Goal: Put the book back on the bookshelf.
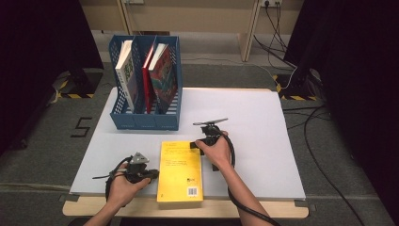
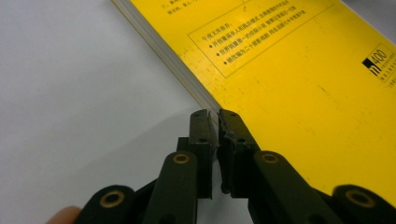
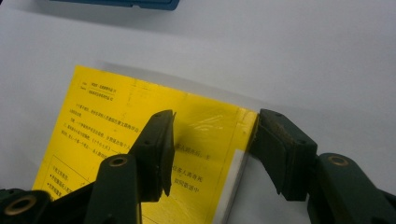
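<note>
Two hand-held grippers work a flat yellow paperback book (image 1: 180, 171) lying at the near edge of the white table (image 1: 263, 141). At its left edge, the left gripper (image 1: 151, 174) has its jaws closed, tips against the pages. At the far right corner, the right gripper (image 1: 199, 145) stands open, jaws straddling that corner. Next likely comes a pinch there, then a lift toward the blue plastic file rack (image 1: 145, 118) at the far left.

A yellow book (image 1: 180, 172) lies low in the frame's centre, the left gripper (image 1: 151, 174) at its left edge, the right gripper (image 1: 199, 145) at its upper right corner.
</note>
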Available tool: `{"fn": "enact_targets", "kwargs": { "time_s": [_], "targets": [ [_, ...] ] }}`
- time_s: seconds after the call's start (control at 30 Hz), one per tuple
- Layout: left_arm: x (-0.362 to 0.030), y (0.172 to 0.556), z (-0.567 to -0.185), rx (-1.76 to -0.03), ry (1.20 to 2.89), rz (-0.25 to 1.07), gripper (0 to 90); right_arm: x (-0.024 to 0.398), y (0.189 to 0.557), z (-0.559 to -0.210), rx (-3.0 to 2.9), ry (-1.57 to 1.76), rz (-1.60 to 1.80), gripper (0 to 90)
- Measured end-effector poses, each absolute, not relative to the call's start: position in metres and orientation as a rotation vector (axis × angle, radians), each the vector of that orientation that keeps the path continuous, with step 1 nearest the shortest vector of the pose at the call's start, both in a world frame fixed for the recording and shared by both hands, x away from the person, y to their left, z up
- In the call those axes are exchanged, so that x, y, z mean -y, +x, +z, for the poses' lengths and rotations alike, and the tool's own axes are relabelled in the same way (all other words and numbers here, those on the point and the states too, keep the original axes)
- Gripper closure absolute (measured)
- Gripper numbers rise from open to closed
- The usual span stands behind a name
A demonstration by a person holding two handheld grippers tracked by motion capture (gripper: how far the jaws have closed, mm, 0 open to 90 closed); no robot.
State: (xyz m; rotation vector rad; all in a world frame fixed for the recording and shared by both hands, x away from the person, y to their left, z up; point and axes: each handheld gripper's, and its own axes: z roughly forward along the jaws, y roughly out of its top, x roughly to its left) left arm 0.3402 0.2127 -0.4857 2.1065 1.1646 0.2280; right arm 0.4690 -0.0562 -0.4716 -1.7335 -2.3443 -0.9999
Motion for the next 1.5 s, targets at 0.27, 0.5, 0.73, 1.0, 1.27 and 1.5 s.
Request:
{"fn": "enact_targets", "kwargs": {
  "time_s": [0.27,0.5,0.73,1.0,1.27,1.5],
  "targets": [
    [-0.198,0.358,-0.484,-1.171,2.116,0.248,82.7,0.063,0.471,-0.471,2.350,-1.777,-0.997,46.2],
    [-0.188,0.374,-0.479,-1.161,2.096,0.259,80.8,0.069,0.473,-0.469,2.346,-1.821,-0.976,45.7],
    [-0.202,0.375,-0.464,-1.188,1.963,0.250,68.7,0.075,0.480,-0.463,2.318,-1.825,-1.035,46.1],
    [-0.194,0.381,-0.476,-1.204,1.939,0.133,57.7,0.072,0.493,-0.466,2.340,-1.771,-1.006,45.2],
    [-0.188,0.384,-0.483,-1.191,1.970,0.108,57.0,0.074,0.495,-0.471,2.375,-1.705,-0.985,44.2],
    [-0.188,0.387,-0.483,-1.188,1.983,0.096,56.7,0.071,0.495,-0.470,2.464,-1.627,-0.955,43.1]
  ]
}}
